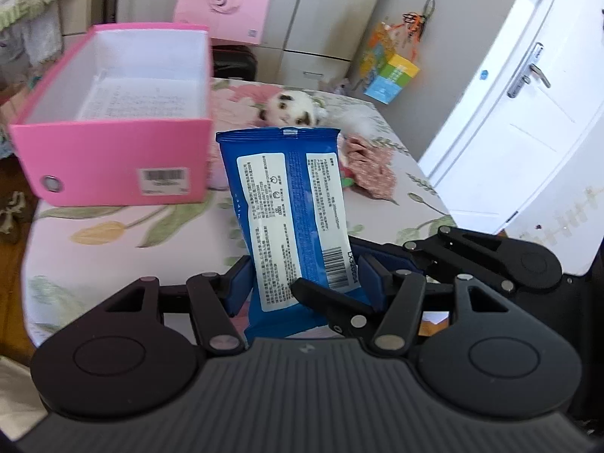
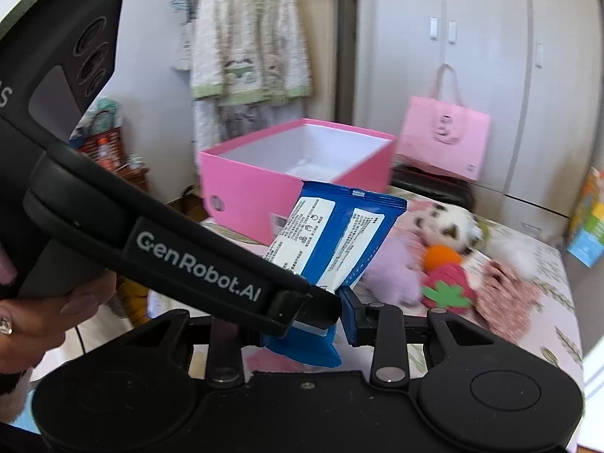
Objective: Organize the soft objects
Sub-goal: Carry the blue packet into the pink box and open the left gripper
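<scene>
Blue packet [image 1: 290, 207]: upright, long axis vertical, sealed end up, clamped between my left gripper [image 1: 302, 287] and right gripper [image 2: 302, 324].

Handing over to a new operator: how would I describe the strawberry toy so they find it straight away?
Start at the pink box on the floral table. Right of it lies a toy pile around a white plush. The strawberry toy lies at its front: red knit, with a green felt leaf, the only such piece.

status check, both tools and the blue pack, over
Left tool and right tool both clamped on blue wipes pack, held upright above the bed. Open pink box ahead-left. Plush toys beyond; path unobstructed.
</scene>
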A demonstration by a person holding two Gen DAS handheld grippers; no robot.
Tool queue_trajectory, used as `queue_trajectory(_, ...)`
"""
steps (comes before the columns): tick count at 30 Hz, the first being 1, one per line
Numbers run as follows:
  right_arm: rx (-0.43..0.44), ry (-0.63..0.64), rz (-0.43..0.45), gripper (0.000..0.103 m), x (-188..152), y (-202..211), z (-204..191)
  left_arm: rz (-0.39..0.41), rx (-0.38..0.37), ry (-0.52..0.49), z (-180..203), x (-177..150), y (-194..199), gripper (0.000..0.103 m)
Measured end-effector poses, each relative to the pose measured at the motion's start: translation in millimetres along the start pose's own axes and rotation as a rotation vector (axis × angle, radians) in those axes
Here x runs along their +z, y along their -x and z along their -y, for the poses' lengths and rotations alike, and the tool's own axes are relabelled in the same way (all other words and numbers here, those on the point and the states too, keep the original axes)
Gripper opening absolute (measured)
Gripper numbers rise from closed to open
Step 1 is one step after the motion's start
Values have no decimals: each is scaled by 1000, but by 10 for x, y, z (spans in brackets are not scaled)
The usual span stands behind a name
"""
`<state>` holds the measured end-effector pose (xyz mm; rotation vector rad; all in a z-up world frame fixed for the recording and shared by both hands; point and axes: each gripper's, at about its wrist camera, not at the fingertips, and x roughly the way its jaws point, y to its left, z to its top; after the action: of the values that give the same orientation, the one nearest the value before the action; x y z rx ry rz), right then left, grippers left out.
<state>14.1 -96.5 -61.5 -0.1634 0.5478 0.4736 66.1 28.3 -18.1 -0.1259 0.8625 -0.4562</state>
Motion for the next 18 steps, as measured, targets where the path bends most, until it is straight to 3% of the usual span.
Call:
queue_trajectory(9,106,32,18,40,463,-203,-78,23,65,12,-309,360,279,58)
queue_trajectory(18,157,-18,2,41,1112,-738,245,18,85,-2,-710,1136,162,58)
